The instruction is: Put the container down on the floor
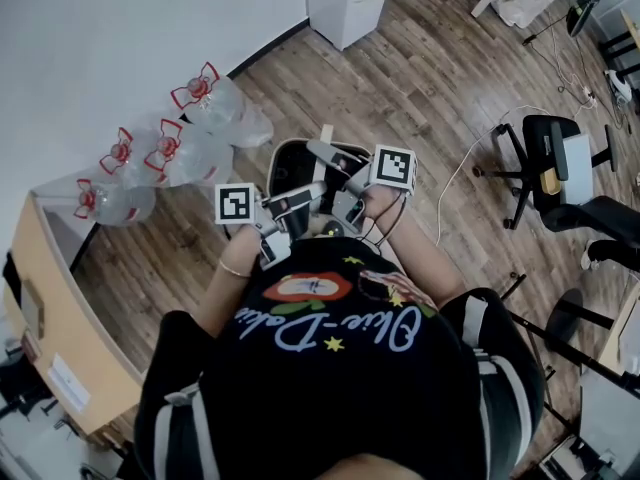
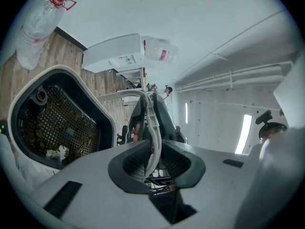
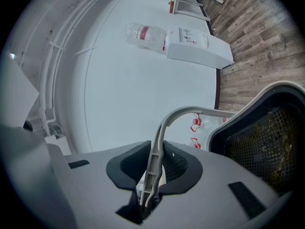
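Two grippers are engaged on one part. My left gripper point(image 1: 300, 200) point(image 2: 152, 160) and my right gripper point(image 1: 340, 168) point(image 3: 152, 168) sit side by side before my waist, and each pinches the pale grey handle point(image 2: 151, 123) point(image 3: 164, 128) between its pads.

The handle arches away from me, then bends down to the container point(image 1: 285, 158) point(image 2: 62, 70) point(image 3: 248, 104). The container hangs beneath it, held up over the wood floor point(image 1: 420, 78). Its mouth faces up towards me, and a black mesh basket point(image 2: 62, 123) with scraps in it sits inside. The long axis appears to run away from me, in line with the handle, though the grippers cover the near end.

Beyond the container, four clear bottles point(image 1: 200, 158) with red caps lie along the white wall point(image 1: 100, 38). Farther off stands a white cabinet point(image 1: 345, 3), and an office chair point(image 1: 550, 163) is well to the right.
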`<action>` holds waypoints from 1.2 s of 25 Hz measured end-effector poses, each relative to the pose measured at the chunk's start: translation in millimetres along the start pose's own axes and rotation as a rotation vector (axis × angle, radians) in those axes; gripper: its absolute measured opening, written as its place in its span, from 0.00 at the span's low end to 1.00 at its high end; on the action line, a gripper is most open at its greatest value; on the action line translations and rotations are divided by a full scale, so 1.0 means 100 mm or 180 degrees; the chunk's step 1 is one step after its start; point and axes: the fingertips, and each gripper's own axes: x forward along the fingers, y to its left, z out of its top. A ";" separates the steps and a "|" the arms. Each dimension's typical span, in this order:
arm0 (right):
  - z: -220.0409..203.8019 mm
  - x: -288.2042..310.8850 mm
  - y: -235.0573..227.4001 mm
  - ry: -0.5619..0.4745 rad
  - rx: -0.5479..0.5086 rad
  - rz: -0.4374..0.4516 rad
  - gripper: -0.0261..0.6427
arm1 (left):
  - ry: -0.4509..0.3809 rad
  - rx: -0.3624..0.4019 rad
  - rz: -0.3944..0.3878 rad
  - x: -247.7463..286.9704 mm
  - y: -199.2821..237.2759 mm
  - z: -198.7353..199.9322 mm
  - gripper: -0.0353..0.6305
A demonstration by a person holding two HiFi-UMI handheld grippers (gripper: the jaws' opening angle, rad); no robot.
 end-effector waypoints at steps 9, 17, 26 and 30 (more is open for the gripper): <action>0.03 -0.06 -0.06 0.0111 -0.0130 -0.0031 0.13 | 0.0015 0.0129 0.0095 0.05 0.05 -0.02 0.14; 0.14 -0.09 -0.17 0.0199 -0.0320 -0.0146 0.15 | 0.0120 0.0101 0.0121 0.16 0.14 0.03 0.14; 0.41 0.08 -0.26 0.0313 -0.0488 -0.0238 0.17 | 0.0234 0.0035 0.0118 0.24 0.27 0.36 0.14; 0.56 0.21 -0.33 0.0345 -0.0505 -0.0307 0.18 | 0.0264 0.0041 0.0096 0.29 0.33 0.56 0.14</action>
